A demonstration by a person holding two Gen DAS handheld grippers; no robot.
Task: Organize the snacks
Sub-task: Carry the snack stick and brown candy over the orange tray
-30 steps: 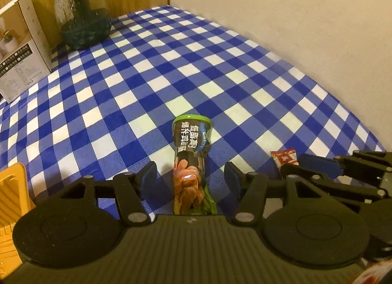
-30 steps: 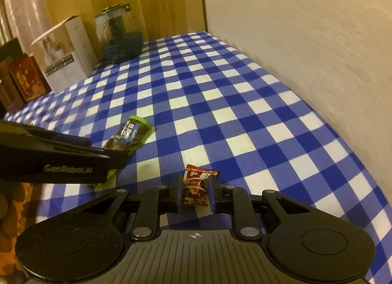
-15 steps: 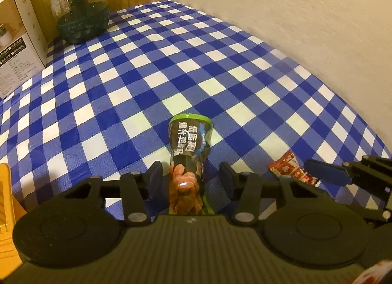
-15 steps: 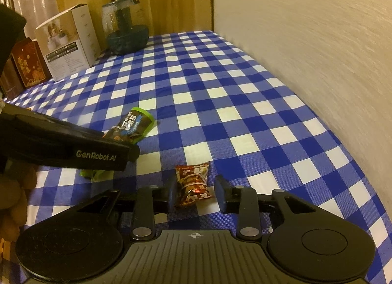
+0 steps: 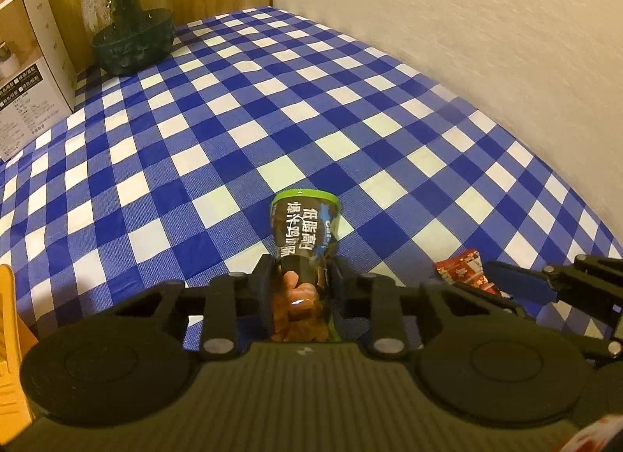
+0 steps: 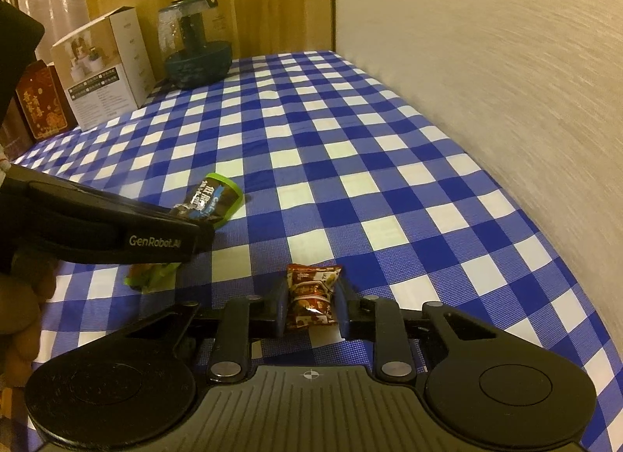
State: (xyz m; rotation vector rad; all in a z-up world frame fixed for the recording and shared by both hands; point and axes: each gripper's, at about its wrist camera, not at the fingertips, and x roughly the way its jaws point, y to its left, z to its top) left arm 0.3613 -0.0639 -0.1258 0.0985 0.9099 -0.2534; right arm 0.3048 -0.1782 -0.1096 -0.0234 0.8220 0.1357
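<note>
Leftmost, against the wooden wall: red box (image 6: 43, 101), white carton (image 6: 103, 68), lidded glass jar (image 6: 194, 43), all at the far edge of the blue-checked surface (image 6: 350, 163). Nearer, left hand-held gripper (image 5: 301, 284) clamped on green-rimmed dark snack pouch (image 5: 305, 230), pouch lying left of the red candy packet (image 6: 311, 294). Right hand-held gripper (image 6: 309, 306) closed around that red candy packet, packet resting on the checked cloth.

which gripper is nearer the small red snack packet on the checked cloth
Right. The right gripper has the small red snack packet between its fingers. The left gripper sits off to the packet's left, closed on the green-edged dark snack pouch.
</note>
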